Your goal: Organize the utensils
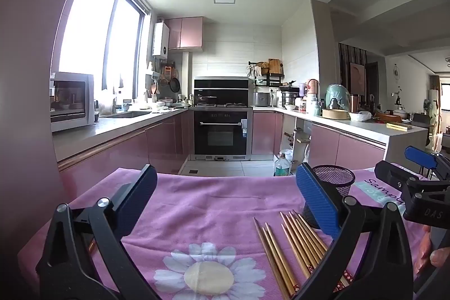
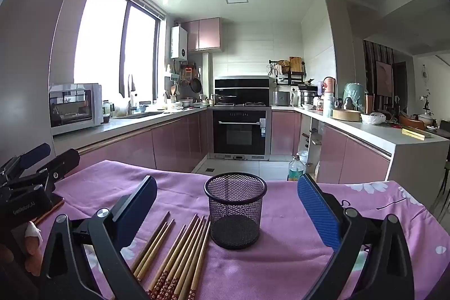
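Two grippers: left gripper [image 1: 225, 187] and right gripper [image 2: 226, 194], each with jaws spread wide and holding nothing.
Chopsticks [image 2: 180, 249]: slim wooden sticks lying side by side on the cloth, left of the cup, between the grippers; patterned red ends run out of the frame's lower edge, so the count is unclear.
Cup [image 2: 235, 208]: black wire-mesh cylinder, upright, see-through walls, nothing visible inside; in the left wrist view [image 1: 334, 182] the left gripper's blue pad hides half of it.
Surface: covered by pink cloth [image 2: 281, 266] with white daisy print; its edges are cut off.
Pads: blue, ribbed texture, on black arms.
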A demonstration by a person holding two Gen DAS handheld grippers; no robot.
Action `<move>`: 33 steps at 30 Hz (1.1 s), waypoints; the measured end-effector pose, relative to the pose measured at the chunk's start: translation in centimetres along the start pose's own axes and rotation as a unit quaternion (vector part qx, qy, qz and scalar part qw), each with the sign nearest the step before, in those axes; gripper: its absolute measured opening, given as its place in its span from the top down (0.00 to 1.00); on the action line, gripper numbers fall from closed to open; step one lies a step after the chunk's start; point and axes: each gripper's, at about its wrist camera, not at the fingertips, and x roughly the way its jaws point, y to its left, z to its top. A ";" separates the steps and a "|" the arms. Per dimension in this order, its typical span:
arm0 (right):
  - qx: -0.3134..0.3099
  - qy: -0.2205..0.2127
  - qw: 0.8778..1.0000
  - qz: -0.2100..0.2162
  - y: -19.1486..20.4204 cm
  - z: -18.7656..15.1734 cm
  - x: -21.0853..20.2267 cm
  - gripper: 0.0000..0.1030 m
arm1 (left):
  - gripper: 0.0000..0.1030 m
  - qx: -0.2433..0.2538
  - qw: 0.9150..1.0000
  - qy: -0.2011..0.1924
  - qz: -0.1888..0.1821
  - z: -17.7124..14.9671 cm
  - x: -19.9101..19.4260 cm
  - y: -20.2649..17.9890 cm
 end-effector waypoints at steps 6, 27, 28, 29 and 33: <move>-0.001 -0.002 1.000 -0.002 0.0 0.1 -0.1 0.06 | 0.06 -0.001 1.000 -0.001 0.008 0.1 -0.1 0.2; 0.003 -0.005 1.000 -0.002 -0.1 0.3 -0.6 0.06 | 0.06 -0.004 1.000 0.007 -0.005 -0.6 0.2 -0.5; 0.003 -0.005 1.000 -0.003 -0.1 0.3 -0.5 0.06 | 0.06 -0.004 1.000 0.008 -0.005 -0.6 0.3 -0.4; 0.002 -0.006 1.000 -0.004 -0.1 0.2 -0.6 0.06 | 0.06 -0.005 1.000 0.008 -0.005 -0.6 0.2 -0.5; 0.001 -0.006 1.000 -0.003 0.1 0.2 -0.6 0.06 | 0.06 -0.005 1.000 0.009 -0.006 -0.6 0.2 -0.6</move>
